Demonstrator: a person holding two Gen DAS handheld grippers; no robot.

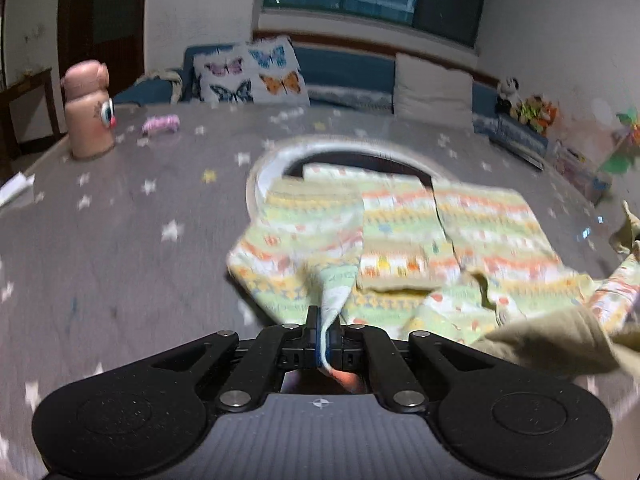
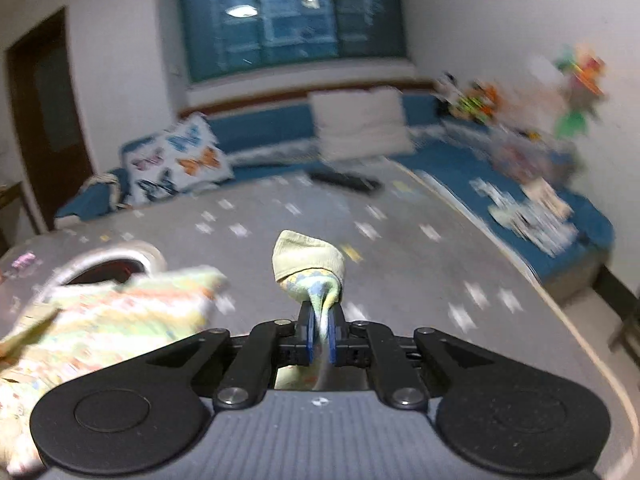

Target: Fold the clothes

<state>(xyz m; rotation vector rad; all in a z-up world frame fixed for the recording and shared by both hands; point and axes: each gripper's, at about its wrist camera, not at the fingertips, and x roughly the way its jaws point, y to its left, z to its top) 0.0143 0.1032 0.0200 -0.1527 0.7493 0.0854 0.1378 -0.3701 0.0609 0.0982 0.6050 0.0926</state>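
In the left wrist view, the left gripper (image 1: 323,334) is clamped on an edge of the pastel-striped patterned cotton garment (image 1: 404,236) spread on the grey star-print tabletop (image 1: 120,216). In the right wrist view, the right gripper (image 2: 320,336) pinches the garment's beige-cuffed end (image 2: 308,264), lifted above the table. Keeping both pinches level and taut should give a straight crease.

A: What's on the grey star-print tabletop (image 1: 120,216)?
B: Pink bottle (image 1: 87,110) upright far left, small pink item (image 1: 161,124) near it, white paper (image 1: 16,188) at left edge.
A: Behind?
B: Blue sofa (image 2: 264,128), butterfly cushion (image 1: 250,70), white cushion (image 2: 360,122), toys (image 1: 528,106) at right, dark window (image 2: 292,16), a door (image 2: 44,120).
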